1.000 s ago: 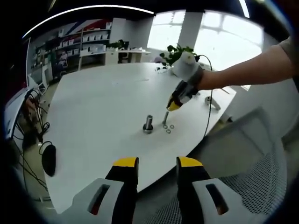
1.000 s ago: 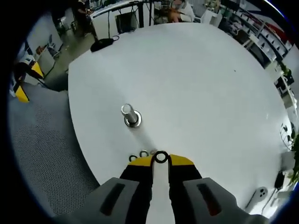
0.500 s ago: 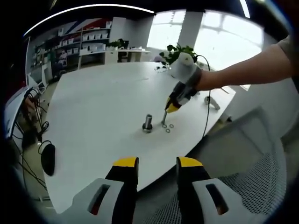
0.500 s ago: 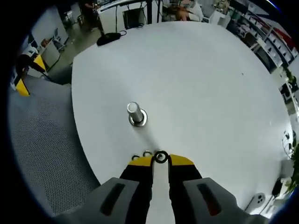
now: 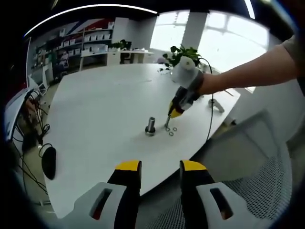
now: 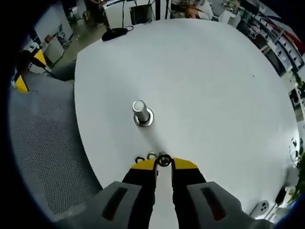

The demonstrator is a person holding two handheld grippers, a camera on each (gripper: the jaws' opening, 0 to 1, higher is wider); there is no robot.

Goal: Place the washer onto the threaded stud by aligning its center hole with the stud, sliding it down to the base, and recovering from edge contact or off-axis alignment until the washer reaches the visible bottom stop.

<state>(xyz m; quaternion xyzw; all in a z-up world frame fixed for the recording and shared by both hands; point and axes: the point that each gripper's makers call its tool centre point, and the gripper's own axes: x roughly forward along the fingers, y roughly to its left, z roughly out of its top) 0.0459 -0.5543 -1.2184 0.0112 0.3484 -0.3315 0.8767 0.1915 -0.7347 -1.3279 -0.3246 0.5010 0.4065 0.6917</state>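
Here, one washer [image 6: 164, 161] pinched in the right hand-held gripper [image 6: 164, 163], two loose washers [image 6: 144, 158] behind, one threaded stud [image 6: 141, 112]

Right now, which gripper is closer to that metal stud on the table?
Right. The right gripper, pinching a washer, hovers just beside the threaded stud; the left gripper hangs back beyond the table's edge.

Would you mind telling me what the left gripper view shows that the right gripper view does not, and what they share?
The left gripper view alone shows the open left claw, held off the table's edge, the person's arm and a potted plant. The right gripper view alone shows, close up, the right claw shut on a washer. Both show the white table, the threaded stud standing bare, and spare washers.
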